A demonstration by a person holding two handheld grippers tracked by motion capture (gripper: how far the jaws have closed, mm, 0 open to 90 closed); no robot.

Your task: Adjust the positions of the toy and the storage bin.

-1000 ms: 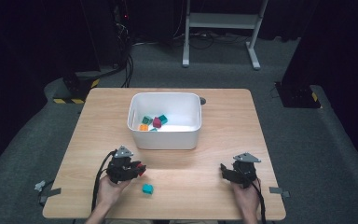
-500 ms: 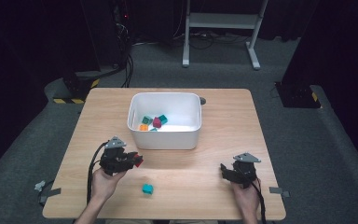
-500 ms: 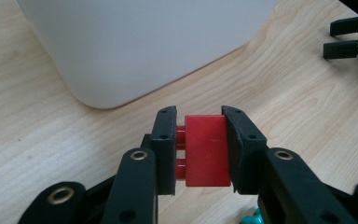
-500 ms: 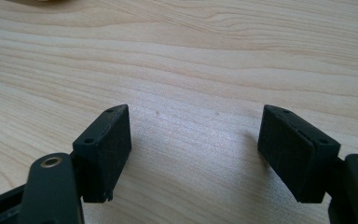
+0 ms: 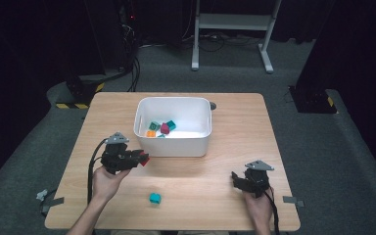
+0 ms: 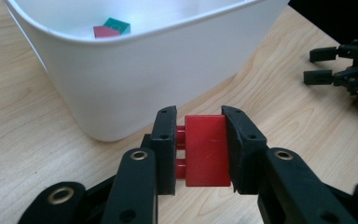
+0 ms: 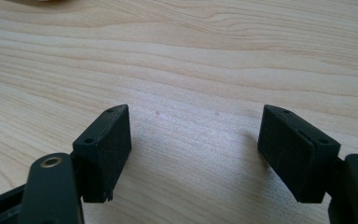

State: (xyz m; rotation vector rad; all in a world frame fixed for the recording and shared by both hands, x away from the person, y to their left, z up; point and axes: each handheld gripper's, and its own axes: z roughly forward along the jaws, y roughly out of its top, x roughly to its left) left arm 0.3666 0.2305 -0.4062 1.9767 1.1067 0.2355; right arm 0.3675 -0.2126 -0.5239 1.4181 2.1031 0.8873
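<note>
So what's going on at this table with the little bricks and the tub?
A person holds tongs in each hand. The left tongs grip a red toy brick just outside the white tub, which already holds several coloured bricks. A teal brick lies on the wooden table near the front edge. The right tongs rest open with nothing between them.

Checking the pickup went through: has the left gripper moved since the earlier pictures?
Yes. The left gripper, shut on the red block, has moved away from the teal block, toward the white bin.
</note>
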